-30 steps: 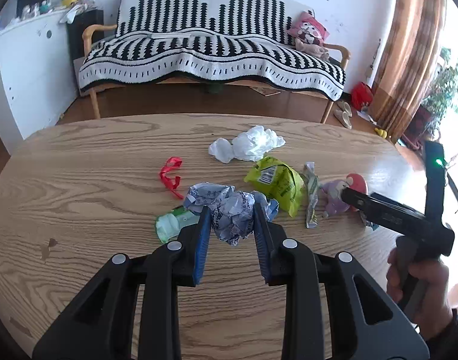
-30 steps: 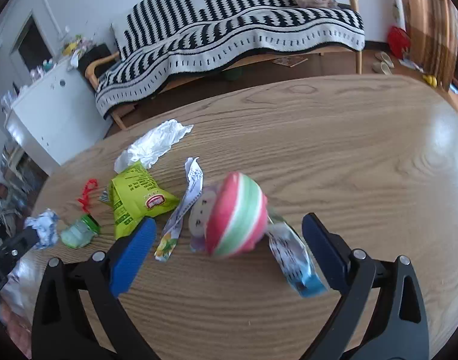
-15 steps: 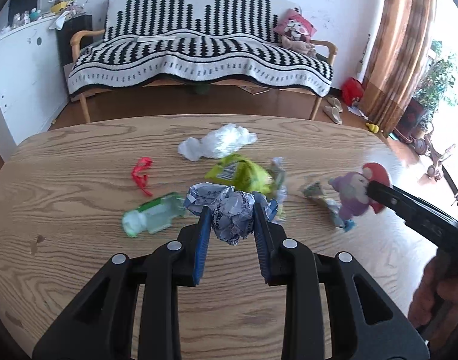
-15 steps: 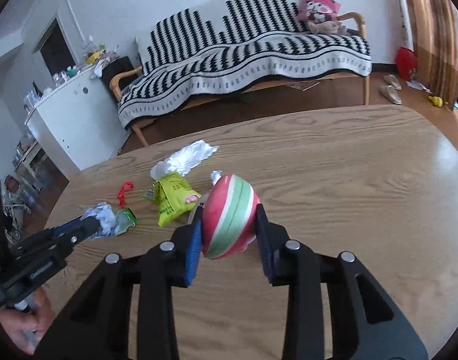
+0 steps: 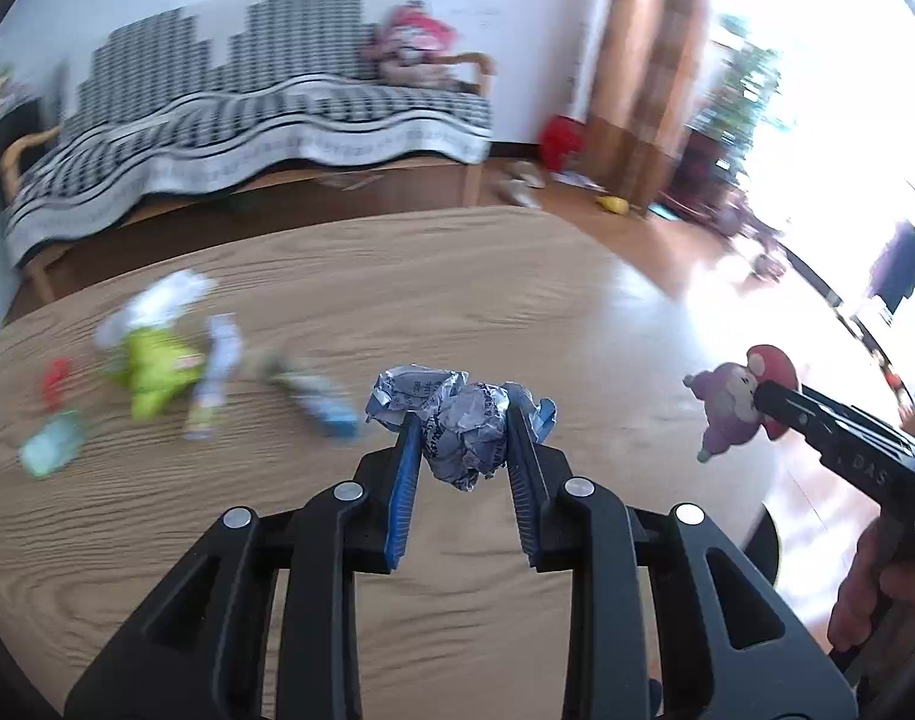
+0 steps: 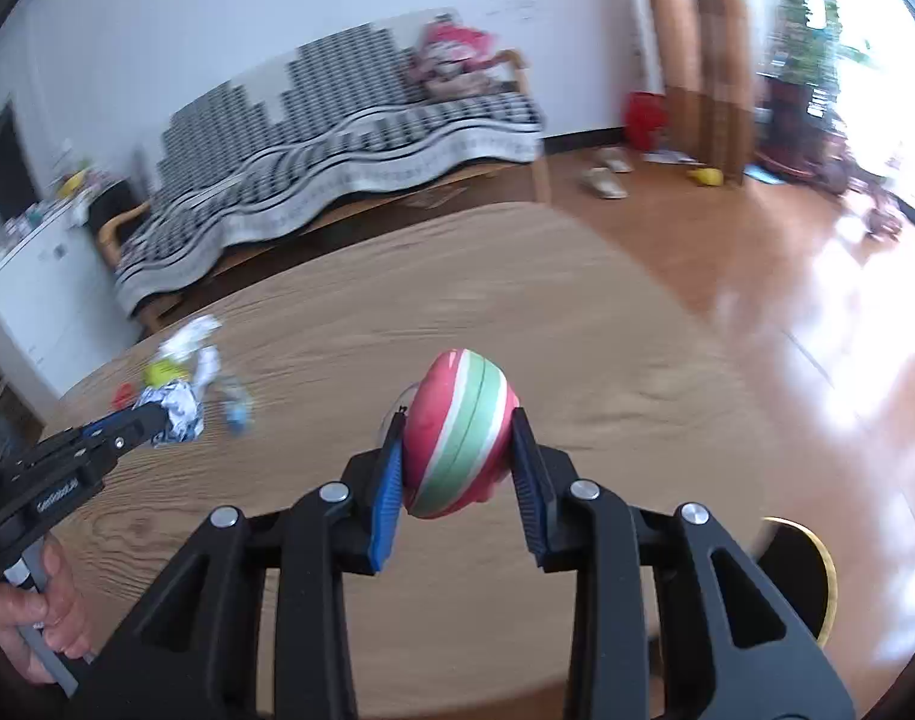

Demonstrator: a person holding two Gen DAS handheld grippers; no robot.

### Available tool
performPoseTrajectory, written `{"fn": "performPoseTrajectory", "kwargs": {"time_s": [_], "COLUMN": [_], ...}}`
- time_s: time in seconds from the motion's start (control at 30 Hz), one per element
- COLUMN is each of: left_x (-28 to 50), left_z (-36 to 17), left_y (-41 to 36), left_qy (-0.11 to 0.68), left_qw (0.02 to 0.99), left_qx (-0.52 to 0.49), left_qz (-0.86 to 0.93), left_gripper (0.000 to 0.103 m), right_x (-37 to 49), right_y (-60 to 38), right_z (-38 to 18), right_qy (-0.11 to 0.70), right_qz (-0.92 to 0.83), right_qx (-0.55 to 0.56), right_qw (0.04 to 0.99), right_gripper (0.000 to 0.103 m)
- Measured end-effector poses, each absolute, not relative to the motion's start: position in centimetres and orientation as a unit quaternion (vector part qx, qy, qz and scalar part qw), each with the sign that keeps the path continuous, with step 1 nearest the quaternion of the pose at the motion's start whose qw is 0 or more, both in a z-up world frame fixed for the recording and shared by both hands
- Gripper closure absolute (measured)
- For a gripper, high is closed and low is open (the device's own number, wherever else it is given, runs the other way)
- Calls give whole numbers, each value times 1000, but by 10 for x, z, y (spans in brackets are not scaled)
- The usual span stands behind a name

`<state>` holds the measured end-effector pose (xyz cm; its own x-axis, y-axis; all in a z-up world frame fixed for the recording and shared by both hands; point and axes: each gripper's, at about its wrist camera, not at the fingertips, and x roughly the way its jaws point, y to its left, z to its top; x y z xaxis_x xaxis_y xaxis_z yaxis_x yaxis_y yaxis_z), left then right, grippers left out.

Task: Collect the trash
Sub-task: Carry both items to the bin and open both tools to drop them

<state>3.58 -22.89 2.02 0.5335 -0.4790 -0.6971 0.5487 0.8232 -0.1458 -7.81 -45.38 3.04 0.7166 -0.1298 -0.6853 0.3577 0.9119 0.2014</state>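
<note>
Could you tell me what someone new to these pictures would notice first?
Each gripper is shut on something, held above the wooden table: the left gripper clamps a crumpled paper ball, the right gripper a red, white and green striped toy. More litter lies blurred at the table's far left.

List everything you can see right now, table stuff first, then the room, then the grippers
crumpled paper ball: 1, grey-blue, held in the left gripper above the table
toy: 1, pink, green and white stripes with a purple face side, held in the right gripper
green packet: 1, lime, far left of the table
white tissue: 1, behind the green packet
red scrap: 1, left table edge
other wrappers: blurred, beside the green packet
table: 1, wood
sofa: 1, black-and-white throw, by the wall
curtain: 1, brown, right
left gripper: 1, black, blue pads, shut
right gripper: 1, black, blue pads, shut
</note>
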Motion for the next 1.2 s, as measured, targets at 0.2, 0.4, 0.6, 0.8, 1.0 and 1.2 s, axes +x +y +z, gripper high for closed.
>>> {"fn": "performPoseTrajectory", "kwargs": {"time_s": [0.2, 0.4, 0.6, 0.8, 1.0, 1.2], "left_x": [-17, -57, -92, -108, -113, -114], "left_z": [9, -6, -23, -35, -41, -44], "left_y": [-314, -381, -428, -455, -468, -476], "left_qy": [369, 369, 368, 372, 377, 381], "left_qw": [847, 818, 793, 779, 772, 769], "left_qx": [84, 97, 119, 133, 135, 135], "left_qz": [-372, -432, -471, -487, -494, -496], "left_gripper": [75, 75, 75, 75, 75, 75], "right_x": [-152, -222, -266, -269, -261, -255], "right_y": [-538, -603, -644, -667, -674, -669], "right_z": [11, -17, -54, -101, -119, -117], "right_qy": [350, 361, 392, 447, 470, 469], "right_qz": [-218, -285, -310, -304, -299, -298], "right_qx": [186, 216, 250, 292, 310, 311], "right_qw": [892, 861, 829, 789, 771, 771], "right_gripper": [70, 70, 70, 70, 69, 67]}}
